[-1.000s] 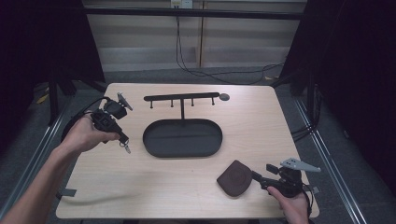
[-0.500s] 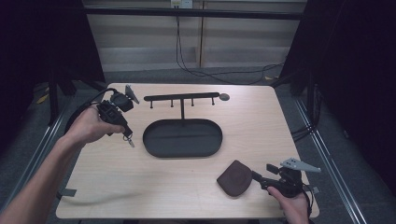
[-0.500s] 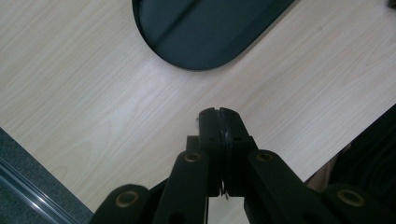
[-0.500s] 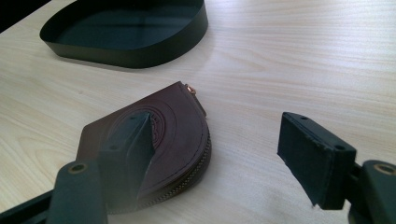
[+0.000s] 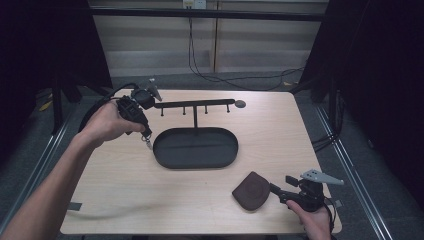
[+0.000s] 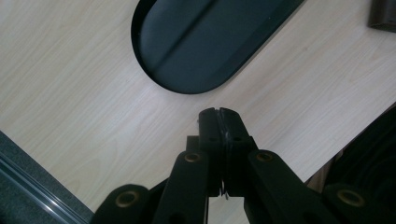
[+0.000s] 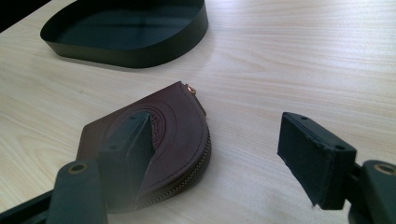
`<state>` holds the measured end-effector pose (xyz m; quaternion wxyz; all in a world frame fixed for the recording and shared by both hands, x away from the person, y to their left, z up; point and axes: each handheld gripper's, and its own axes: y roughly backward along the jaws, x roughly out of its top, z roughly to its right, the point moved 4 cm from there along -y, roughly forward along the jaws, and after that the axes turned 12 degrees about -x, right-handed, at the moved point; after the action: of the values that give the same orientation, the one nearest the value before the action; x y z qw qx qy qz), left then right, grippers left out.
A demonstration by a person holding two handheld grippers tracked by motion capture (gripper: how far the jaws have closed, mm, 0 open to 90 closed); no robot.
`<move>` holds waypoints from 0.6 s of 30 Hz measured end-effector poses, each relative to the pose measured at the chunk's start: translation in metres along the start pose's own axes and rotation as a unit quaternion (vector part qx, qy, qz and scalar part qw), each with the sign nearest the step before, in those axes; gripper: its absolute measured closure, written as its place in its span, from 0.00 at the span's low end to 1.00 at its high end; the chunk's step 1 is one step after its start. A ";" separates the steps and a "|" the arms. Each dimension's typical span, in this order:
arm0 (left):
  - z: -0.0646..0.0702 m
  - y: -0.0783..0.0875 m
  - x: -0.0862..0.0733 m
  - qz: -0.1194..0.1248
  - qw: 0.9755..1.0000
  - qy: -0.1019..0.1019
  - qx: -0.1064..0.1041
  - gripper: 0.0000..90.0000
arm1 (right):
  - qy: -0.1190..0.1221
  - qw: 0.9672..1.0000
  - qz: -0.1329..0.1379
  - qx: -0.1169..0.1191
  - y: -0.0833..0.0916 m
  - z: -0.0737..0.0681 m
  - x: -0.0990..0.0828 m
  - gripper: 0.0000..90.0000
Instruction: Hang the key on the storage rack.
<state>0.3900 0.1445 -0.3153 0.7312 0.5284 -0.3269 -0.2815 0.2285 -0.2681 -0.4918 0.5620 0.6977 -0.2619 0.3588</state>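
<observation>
Pouch (image 7: 154,149), brown, zipped: lain near tray (image 5: 195,148), beside open, empty right gripper (image 5: 279,192). Left gripper (image 5: 146,136): jaws pressed together on a small key, held beside tray.

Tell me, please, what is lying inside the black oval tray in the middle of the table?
Nothing shows inside the black oval tray: its dark floor looks bare apart from the thin post of the hook rack rising from its far side. Its near wall hides a strip of floor.

My left gripper (image 5: 146,135) hangs at the upper left of the frame beside the black oval tray (image 5: 195,148), something small dangling from its fingers. At lower right, my right gripper (image 5: 276,190) touches the brown pouch (image 5: 251,191) on the worktop (image 5: 125,185).
</observation>
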 end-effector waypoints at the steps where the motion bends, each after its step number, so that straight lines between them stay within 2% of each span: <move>1: 0.001 0.000 0.002 -0.001 1.000 -0.002 0.001 0.99 | 0.000 1.000 0.000 0.000 0.000 0.000 0.000 0.29; 11: -0.002 0.000 0.025 -0.005 1.000 0.000 0.000 0.99 | -0.002 1.000 0.000 0.002 0.000 0.001 0.000 0.29; 18: -0.006 0.002 0.039 0.000 1.000 0.003 0.000 0.99 | -0.003 1.000 0.000 0.004 0.000 0.001 0.000 0.29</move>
<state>0.4190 0.1190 -0.3072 0.7321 0.5294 -0.3245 -0.2801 0.2286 -0.2687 -0.4920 0.5584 0.7010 -0.2623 0.3577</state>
